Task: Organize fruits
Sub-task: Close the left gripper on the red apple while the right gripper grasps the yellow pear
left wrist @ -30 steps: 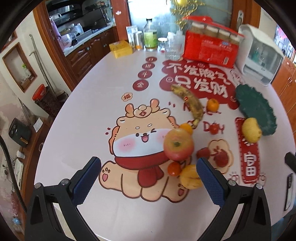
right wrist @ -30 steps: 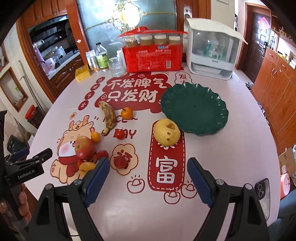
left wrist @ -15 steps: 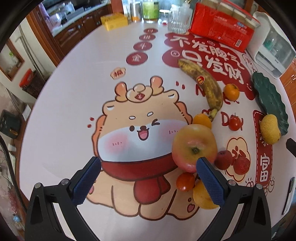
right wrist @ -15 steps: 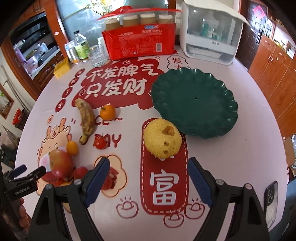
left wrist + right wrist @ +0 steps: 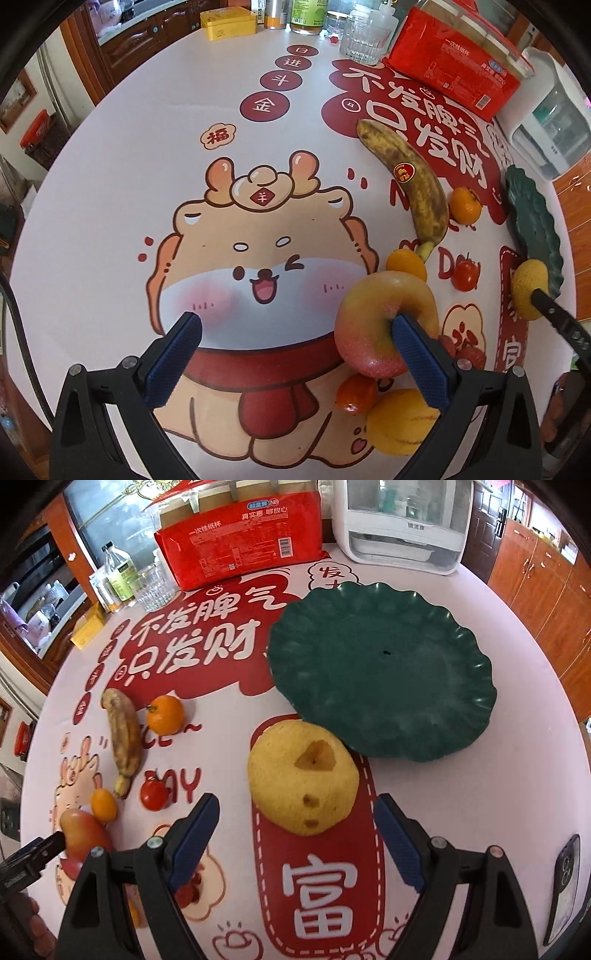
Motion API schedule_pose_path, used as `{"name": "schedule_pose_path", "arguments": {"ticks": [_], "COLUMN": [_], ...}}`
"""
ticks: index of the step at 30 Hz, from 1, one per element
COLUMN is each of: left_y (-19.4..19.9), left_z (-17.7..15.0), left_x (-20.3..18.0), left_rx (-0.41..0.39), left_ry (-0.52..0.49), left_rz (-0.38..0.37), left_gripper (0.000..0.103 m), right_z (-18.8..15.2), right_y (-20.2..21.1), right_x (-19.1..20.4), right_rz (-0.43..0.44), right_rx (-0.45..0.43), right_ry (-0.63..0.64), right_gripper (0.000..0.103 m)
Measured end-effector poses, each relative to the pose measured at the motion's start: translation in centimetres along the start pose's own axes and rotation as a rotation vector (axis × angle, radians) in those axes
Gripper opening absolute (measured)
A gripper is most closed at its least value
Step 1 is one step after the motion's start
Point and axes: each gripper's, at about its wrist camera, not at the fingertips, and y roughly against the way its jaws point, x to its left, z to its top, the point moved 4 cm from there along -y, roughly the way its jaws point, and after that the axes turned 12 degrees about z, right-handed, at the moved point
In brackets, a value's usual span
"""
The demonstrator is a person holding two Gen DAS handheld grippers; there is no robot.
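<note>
My left gripper (image 5: 293,325) is open, low over the cartoon tablecloth. Its right finger (image 5: 417,354) overlaps a red-yellow apple (image 5: 373,321); the apple lies outside the gap. Around the apple lie a cherry tomato (image 5: 356,393), a yellow fruit (image 5: 399,424), a small orange (image 5: 406,264), a spotted banana (image 5: 413,184), a tangerine (image 5: 464,205) and a tomato (image 5: 466,275). My right gripper (image 5: 295,823) is open, its fingers either side of a yellow pear-like fruit (image 5: 303,775), apart from it. The empty dark green plate (image 5: 384,672) sits just beyond that fruit.
A red package (image 5: 240,535), a white appliance (image 5: 402,520), bottles and a glass (image 5: 157,585) line the table's far edge. A phone (image 5: 563,886) lies at the near right edge. Red lychee-like fruits (image 5: 190,890) sit behind my right gripper's left finger.
Both grippers have moved forward and down. The left one closed in on the apple, now at its right finger. The right one closed in on the yellow fruit. Both stayed open.
</note>
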Motion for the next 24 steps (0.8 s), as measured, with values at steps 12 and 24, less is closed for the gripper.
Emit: {"name": "schedule_pose_path", "arguments": {"ticks": [12, 24], "left_y": [1.2, -1.5], "left_z": [-1.0, -0.7], "left_x": [-3.7, -6.7], "left_rx": [0.015, 0.055], "left_ry": [-0.139, -0.197], "left_rz": [-0.041, -0.049], "left_gripper": [0.102, 0.080], "right_z": [0.0, 0.2], "right_y": [-2.3, -3.7], "right_x": [-1.2, -1.2], "right_rz": [-0.002, -0.008], "right_rx": [0.025, 0.011], "right_ry": [-0.054, -0.059], "right_gripper": [0.086, 0.071]}}
